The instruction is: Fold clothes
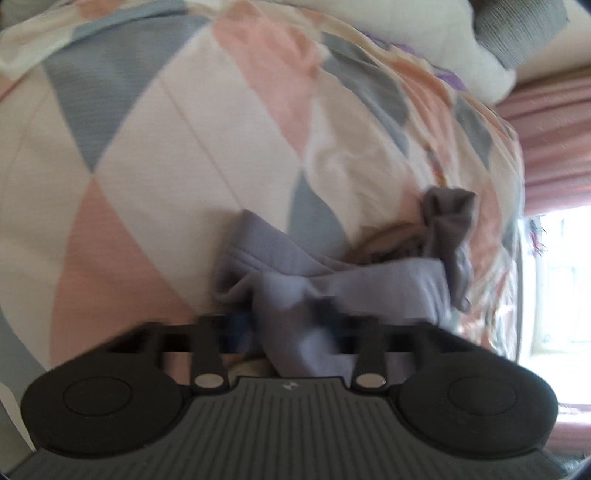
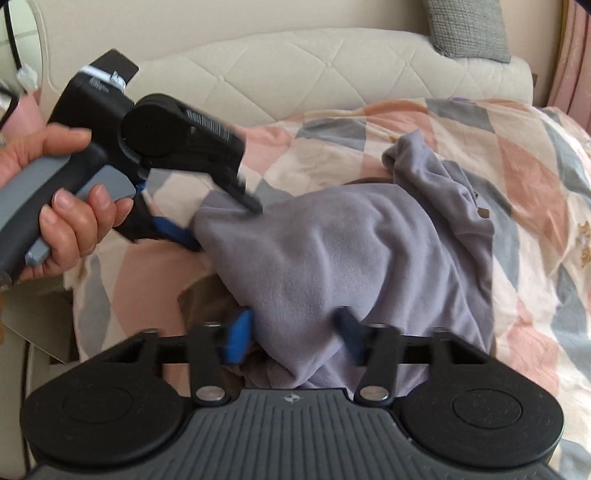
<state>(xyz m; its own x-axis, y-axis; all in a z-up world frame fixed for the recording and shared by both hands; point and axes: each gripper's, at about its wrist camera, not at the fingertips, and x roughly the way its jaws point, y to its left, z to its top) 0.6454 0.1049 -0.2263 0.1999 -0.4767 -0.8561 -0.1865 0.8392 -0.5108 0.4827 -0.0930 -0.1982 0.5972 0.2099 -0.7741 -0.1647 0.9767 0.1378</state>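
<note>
A lavender-grey soft garment (image 2: 351,251) lies bunched on a quilt with pink, grey and white diamonds (image 2: 517,158). In the right wrist view, my right gripper (image 2: 293,332) is at the garment's near edge, and its blue pads press a fold of the cloth from both sides. A hand (image 2: 62,221) holds my left gripper (image 2: 221,225) at the garment's left edge, with the fingers pinched on the cloth. The blurred left wrist view shows the same garment (image 1: 332,273) gathered between the left gripper's (image 1: 284,317) fingers. A darker twisted part (image 1: 447,221) sticks up to the right.
A cream quilted headboard (image 2: 295,62) stands behind the bed, with a grey knitted cushion (image 2: 469,26) on top at the right. A pink curtain (image 1: 554,140) and a bright window (image 1: 561,277) lie past the quilt's (image 1: 166,147) right edge. Something brown shows under the garment.
</note>
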